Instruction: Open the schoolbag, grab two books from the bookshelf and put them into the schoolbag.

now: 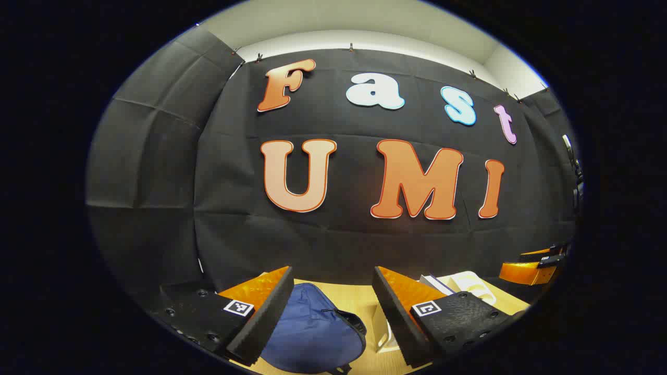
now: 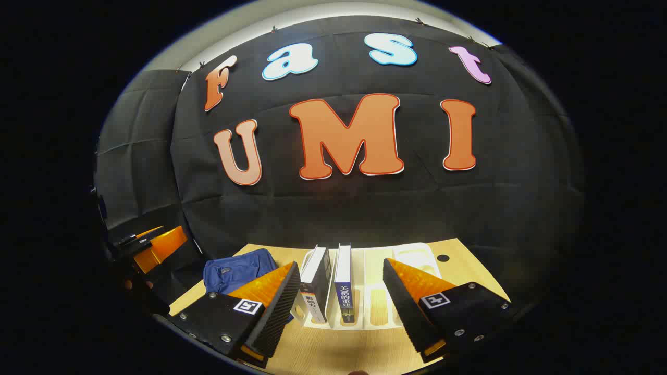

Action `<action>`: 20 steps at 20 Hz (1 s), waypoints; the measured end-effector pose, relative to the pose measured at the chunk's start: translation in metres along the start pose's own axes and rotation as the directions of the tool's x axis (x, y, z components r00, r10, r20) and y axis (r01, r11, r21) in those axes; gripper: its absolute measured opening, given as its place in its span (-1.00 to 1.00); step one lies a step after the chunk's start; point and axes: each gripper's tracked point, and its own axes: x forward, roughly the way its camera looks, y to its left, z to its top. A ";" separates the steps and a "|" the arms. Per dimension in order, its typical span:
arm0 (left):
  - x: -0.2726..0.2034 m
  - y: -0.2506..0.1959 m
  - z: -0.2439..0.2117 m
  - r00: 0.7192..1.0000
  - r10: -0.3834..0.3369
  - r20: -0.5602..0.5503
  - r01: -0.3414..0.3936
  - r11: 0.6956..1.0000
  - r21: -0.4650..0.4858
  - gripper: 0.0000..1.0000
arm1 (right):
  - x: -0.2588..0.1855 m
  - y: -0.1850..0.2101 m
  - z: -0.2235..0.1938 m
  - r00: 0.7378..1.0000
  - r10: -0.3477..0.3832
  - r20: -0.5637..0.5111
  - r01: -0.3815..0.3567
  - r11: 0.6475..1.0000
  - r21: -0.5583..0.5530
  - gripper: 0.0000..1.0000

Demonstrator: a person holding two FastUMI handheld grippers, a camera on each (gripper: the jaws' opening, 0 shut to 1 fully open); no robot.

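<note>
Schoolbag [image 1: 307, 328] of soft navy-blue fabric is lying on the pale wooden table [image 2: 333, 349], its dark zipper looking not yet opened. Being limp cloth, it is likely giving under any grip, so the zipper pull seems the place to take hold. The left gripper [image 1: 331, 317] is hovering above it, fingers spread and empty. The right gripper [image 2: 341, 307], likewise released, is facing two stiff upright books [image 2: 333, 286] in the white plastic bookshelf [image 2: 375, 307].

My two grippers: black bodies, orange fingers.
Left gripper [image 1: 333, 312] and right gripper [image 2: 341, 307] alike: ribbed black foam pads, silver screws, white square tag at 5 and 7 o'clock.
</note>
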 end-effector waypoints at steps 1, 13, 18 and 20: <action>-0.001 -0.002 0.001 1.000 -0.003 0.002 0.003 1.000 0.011 0.88 | 0.000 -0.001 -0.001 1.000 -0.001 0.000 0.001 1.000 0.001 0.89; -0.009 -0.025 0.005 0.997 -0.074 0.007 0.074 0.997 0.005 0.87 | -0.003 -0.004 -0.002 1.000 -0.008 0.012 0.008 1.000 0.001 0.89; -0.015 -0.026 0.006 0.997 -0.069 0.036 0.072 0.993 -0.096 0.88 | -0.008 -0.006 0.025 0.989 -0.054 0.140 0.061 0.997 -0.042 0.89; -0.014 -0.022 0.005 0.998 -0.060 0.035 0.063 0.993 -0.100 0.86 | -0.010 -0.001 0.028 0.987 -0.041 0.156 0.051 0.997 -0.065 0.89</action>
